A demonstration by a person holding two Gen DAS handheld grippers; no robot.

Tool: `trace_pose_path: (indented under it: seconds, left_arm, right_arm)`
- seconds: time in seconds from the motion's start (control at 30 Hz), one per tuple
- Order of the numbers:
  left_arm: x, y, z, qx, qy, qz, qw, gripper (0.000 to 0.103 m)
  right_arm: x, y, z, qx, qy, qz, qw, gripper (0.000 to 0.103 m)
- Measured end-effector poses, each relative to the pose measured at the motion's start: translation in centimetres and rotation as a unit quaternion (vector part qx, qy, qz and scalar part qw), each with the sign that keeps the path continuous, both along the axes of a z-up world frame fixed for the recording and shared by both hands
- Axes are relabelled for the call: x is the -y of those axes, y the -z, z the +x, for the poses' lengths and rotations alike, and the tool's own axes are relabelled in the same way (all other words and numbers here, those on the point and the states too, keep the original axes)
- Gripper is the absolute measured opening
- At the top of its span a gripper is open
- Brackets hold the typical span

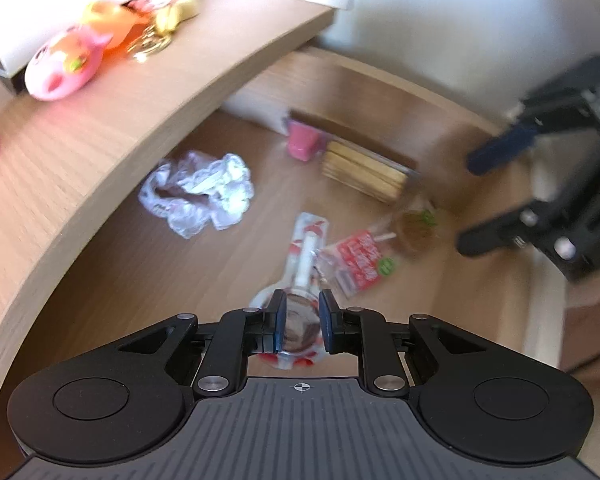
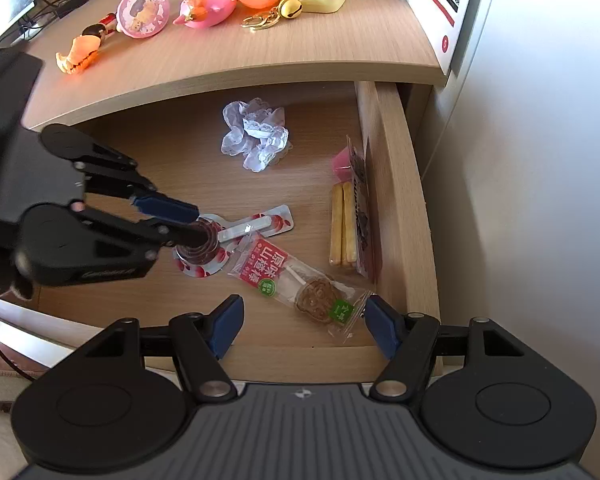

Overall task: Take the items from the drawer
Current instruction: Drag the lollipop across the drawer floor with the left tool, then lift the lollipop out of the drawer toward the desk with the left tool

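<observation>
Two claws work over the open drawer (image 2: 396,184), and the left claw (image 1: 302,322) is the one already on a thing: its pads sit narrow on either side of the dark round cup end of the jelly pack (image 2: 236,236), which lies on the drawer floor near the middle. That pack's long axis runs from the cup, at the left in the right wrist view, out to its flat tab at the right, so the tab points away from the left claw (image 2: 190,226) and a straight lift should carry it clear. I judge the grip closed on the cup, though whether it is firm I cannot tell. The right claw (image 2: 302,326) hangs wide and empty at the drawer's near edge, with the lollipop (image 2: 316,296) lying just beyond its pads, stick slanting far-left. On the surface (image 2: 340,48) above sit toys already out
</observation>
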State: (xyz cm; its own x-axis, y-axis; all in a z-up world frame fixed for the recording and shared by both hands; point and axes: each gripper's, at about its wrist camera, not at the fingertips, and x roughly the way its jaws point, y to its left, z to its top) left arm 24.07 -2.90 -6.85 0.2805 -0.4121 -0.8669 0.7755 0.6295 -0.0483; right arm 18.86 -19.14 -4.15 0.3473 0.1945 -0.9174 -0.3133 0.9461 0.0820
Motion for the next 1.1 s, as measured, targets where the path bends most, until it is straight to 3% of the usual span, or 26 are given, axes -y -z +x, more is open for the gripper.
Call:
trace_pose_path:
  seconds: [0.13,0.3,0.37,0.47,0.63,0.8,0.97,1.1]
  left_arm:
    - [0.2,1.2,-1.1,0.041,0.008,0.037,0.9984,0.022]
    - [-0.6,1.6,0.2,0.066,-0.047,0.045,0.9957,0.04]
    - [-0.8,1.5,0.6,0.061,-0.053,0.039,0.996,0.035]
    - [-0.5,1.3,0.1,0.045,-0.019,0.02,0.9986,0.037]
    - [0.8,2.0,-0.5,0.057,0.002,0.041,0.9975,0.039]
    - [1.5,2.2,-0.4,0.035,0.019,0.034,0.9986,0.066]
    - [1.3,2.0,0.1,0.048,-0.008,0.035,0.9982,0.062]
    - [1.3,3.1,0.9,0.022,-0.017,0.057,0.998,0.064]
  right_arm:
    - [0.0,0.1,0.1,0.0,0.0,0.002,1.0,0.068]
    - [0.0,0.0,-0.1,0.002,-0.002,0.0,1.0,0.068]
    - [0.0,0.0,-0.2,0.003,-0.004,-0.002,1.0,0.068]
    - [0.0,0.0,-0.2,0.004,-0.005,-0.004,1.0,0.068]
    - [-0.1,0.0,-0.3,0.005,-0.007,-0.007,1.0,0.069]
    - [-0.2,0.0,-0.4,0.006,-0.009,-0.01,1.0,0.069]
    - [-0.2,-0.1,-0.5,0.005,-0.009,-0.01,1.0,0.069]
    - [-0.4,0.0,-0.3,0.005,-0.009,-0.011,1.0,0.069]
